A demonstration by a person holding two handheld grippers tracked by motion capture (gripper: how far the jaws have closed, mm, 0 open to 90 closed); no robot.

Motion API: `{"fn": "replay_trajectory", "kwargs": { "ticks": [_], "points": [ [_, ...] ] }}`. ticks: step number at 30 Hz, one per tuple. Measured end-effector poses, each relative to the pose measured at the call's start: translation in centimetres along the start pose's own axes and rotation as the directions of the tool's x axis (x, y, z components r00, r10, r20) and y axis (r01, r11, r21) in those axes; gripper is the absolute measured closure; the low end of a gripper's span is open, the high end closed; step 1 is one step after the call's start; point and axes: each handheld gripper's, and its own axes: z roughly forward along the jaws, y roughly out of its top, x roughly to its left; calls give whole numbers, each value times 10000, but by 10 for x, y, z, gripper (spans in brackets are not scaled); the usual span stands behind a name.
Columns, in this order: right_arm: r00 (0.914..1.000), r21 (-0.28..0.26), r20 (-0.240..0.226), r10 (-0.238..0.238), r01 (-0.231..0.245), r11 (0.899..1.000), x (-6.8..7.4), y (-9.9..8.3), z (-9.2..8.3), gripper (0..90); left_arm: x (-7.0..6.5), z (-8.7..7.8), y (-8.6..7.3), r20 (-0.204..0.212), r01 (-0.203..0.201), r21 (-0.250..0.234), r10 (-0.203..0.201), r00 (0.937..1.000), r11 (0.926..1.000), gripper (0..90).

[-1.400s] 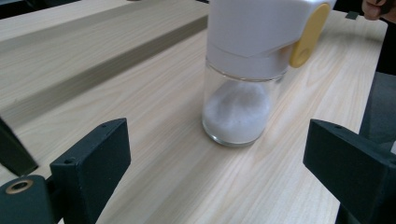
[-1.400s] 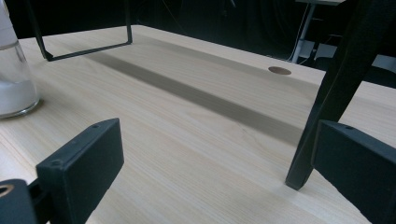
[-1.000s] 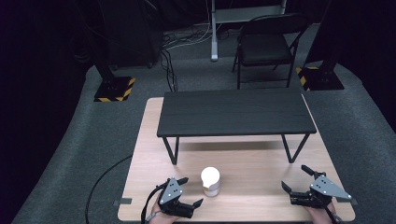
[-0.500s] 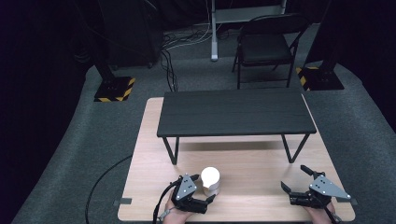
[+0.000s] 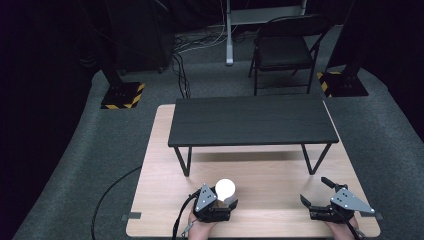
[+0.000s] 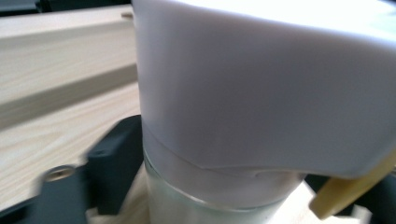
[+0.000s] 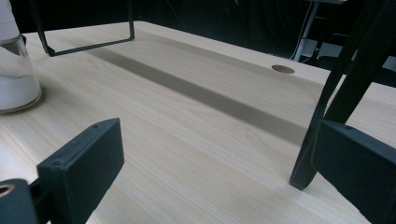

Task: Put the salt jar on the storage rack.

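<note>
Jar on table, before the bench.

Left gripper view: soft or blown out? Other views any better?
Left gripper view: white-capped jar is too close, soft, and its cap top is blown out. High view: the cap glares white against dark surroundings. Right gripper view: sharp, with the shelf's shadow band across the table.

Wooden table — black bench, jar
</note>
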Motion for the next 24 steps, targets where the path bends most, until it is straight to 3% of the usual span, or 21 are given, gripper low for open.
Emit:
{"fn": "replay_trajectory", "kwargs": {
  "ticks": [2,5,17,22,24],
  "points": [
    [10000,25,-14,-29,29,10000,0,0,0,13,-5,0,-9,-194,-283,-374,276,9994,9989,282],
    [10000,32,-2,-30,30,10000,0,1,0,14,-12,1,-9,-456,-596,-458,575,9973,9972,296],
    [10000,68,1,-3,3,10000,-1,1,0,14,-8,8,1,-312,-330,-481,315,9990,9983,305],
    [10000,67,-1,5,-5,10000,-1,1,0,14,-8,9,13,-128,-451,-891,441,9989,9950,305],
    [10000,65,-18,-7,8,10000,-1,1,1,14,-7,9,25,-39,-501,-1155,499,9987,9920,305]
  ]
}}
